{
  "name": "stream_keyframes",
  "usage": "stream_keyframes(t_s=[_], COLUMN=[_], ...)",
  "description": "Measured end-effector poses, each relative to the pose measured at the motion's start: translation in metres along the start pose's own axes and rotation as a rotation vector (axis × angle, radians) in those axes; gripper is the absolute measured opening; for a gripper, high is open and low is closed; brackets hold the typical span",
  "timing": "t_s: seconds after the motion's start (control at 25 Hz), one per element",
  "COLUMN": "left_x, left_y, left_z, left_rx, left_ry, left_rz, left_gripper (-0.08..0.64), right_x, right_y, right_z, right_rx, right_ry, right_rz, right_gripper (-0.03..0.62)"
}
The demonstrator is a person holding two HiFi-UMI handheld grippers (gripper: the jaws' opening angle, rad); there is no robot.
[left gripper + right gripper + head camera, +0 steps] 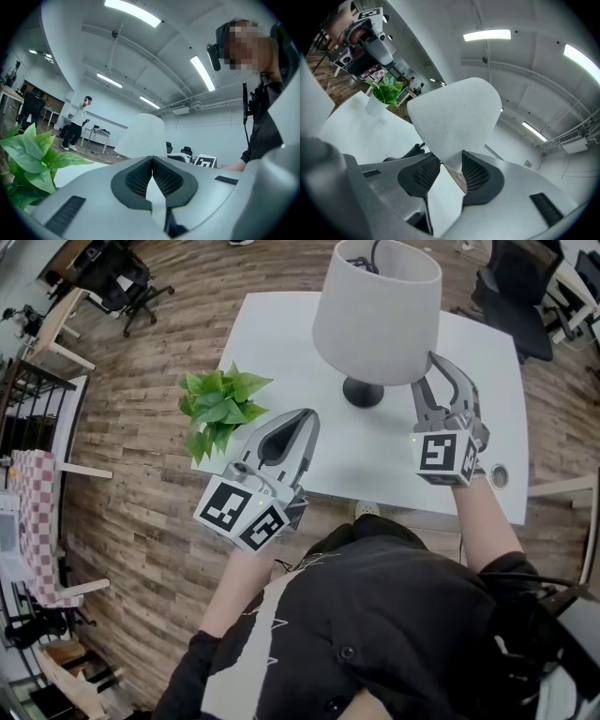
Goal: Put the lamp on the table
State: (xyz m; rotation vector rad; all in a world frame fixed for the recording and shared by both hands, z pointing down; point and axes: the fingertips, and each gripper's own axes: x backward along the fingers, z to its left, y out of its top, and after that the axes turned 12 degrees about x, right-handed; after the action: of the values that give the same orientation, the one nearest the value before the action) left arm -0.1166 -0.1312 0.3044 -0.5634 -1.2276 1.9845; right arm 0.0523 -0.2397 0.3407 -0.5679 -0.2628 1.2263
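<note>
At lampshade rim [375,371], right claw [446,171] spread wide, left claw [152,161] closed

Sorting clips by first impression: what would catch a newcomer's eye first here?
A big pale-shaded lamp stands on the white table. The right gripper, jaws apart, is at its shade's lower rim; the left gripper, shut and empty, is beside a leafy green plant at the table's left edge.

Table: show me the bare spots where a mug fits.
Free: the near strip of table between left gripper and right gripper, in front of the lamp; the far right corner. Crowded: the left edge by the plant, and around the lamp base.
</note>
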Motion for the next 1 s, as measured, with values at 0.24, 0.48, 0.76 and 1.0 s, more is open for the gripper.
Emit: stream_keyframes(t_s=[0.24, 0.48, 0.76, 1.0], left_x=[0.006, 0.011, 0.013, 0.015], left_y=[-0.004, 0.001, -0.002, -0.002], left_z=[-0.002, -0.003, -0.008, -0.011], left_rx=[-0.003, -0.006, 0.0, -0.007], left_ry=[-0.002, 0.004, -0.001, -0.002], left_rz=[0.007, 0.0, 0.002, 0.0], left_gripper=[0.014, 0.014, 0.015, 0.014], right_x=[0.003, 0.004, 0.007, 0.008], right_y=[0.001, 0.001, 0.001, 0.0], right_z=[0.005, 0.006, 0.007, 0.009], right_rx=[0.004, -0.008, -0.006, -0.011], right_ry=[-0.007, -0.007, 0.007, 0.011], right_rz=[0.004, 0.006, 0.02, 0.025], right_gripper=[0.147, 0.147, 0.153, 0.155])
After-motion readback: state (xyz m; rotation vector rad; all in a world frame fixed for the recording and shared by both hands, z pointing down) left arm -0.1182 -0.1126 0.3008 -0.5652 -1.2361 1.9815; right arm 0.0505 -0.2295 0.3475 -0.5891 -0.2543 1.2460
